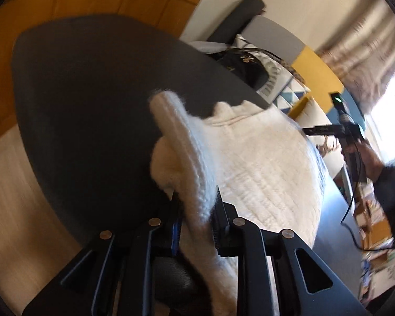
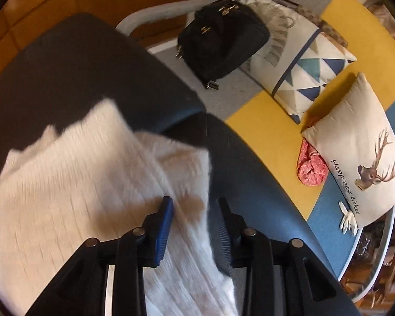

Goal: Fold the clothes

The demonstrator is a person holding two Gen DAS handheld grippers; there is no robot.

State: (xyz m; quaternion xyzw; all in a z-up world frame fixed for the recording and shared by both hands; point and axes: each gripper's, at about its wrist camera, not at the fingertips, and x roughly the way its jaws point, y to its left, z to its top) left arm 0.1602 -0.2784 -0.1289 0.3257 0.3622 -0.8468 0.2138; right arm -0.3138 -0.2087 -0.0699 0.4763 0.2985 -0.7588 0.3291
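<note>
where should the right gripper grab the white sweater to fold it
Grip the white sweater at its free near-right edge, coming in low from the right over the dark table. That edge lies loose between the right gripper's open jaws, thin enough to pinch.

We see one cream ribbed-knit sweater (image 1: 263,168) lying mostly flat on the dark table (image 1: 79,105), near its edge, with a thick ribbed band lifted into a standing fold, and in the right wrist view its (image 2: 73,173) other end rises off the table (image 2: 65,60).
</note>
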